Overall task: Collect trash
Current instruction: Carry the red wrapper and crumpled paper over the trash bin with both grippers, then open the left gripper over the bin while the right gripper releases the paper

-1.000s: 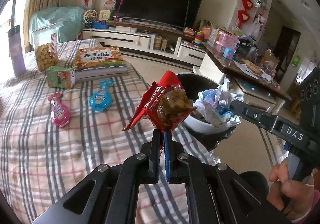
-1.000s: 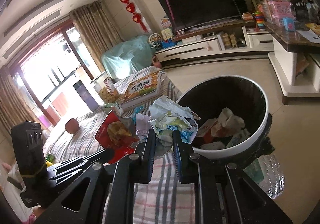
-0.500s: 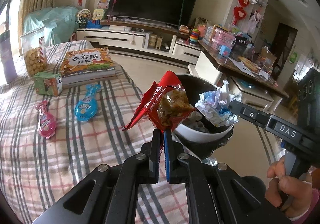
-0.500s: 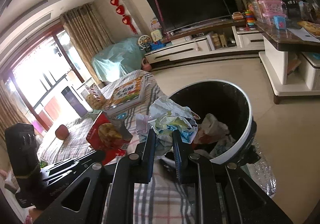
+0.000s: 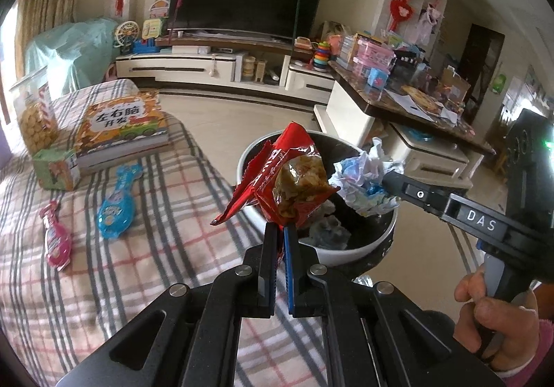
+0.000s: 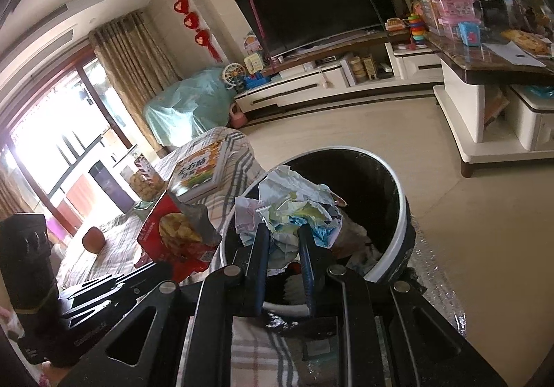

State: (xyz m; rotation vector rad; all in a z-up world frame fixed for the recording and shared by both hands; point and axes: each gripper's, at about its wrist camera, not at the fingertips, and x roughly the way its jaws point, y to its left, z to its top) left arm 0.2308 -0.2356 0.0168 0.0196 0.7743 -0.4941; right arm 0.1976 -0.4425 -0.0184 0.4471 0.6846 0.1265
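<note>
My left gripper (image 5: 281, 229) is shut on a red snack bag (image 5: 292, 184) and holds it up at the near rim of the round trash bin (image 5: 363, 250). The bag also shows in the right wrist view (image 6: 173, 234). My right gripper (image 6: 284, 231) is shut on a crumpled paper ball (image 6: 294, 210) and holds it over the bin's (image 6: 398, 193) black inside; the ball also shows in the left wrist view (image 5: 367, 179). The bin holds other crumpled trash (image 5: 327, 233).
The plaid-covered table (image 5: 104, 283) holds a book (image 5: 121, 124), a green box (image 5: 55, 169), a biscuit jar (image 5: 33, 113), a blue packet (image 5: 116, 203) and a pink packet (image 5: 55, 241). A cluttered dark side table (image 5: 408, 106) stands right of the bin.
Both grippers have moved toward the bin with their loads. The paper ball has gone from beside the rim to over the bin's opening. The snack bag has come to the rim.
</note>
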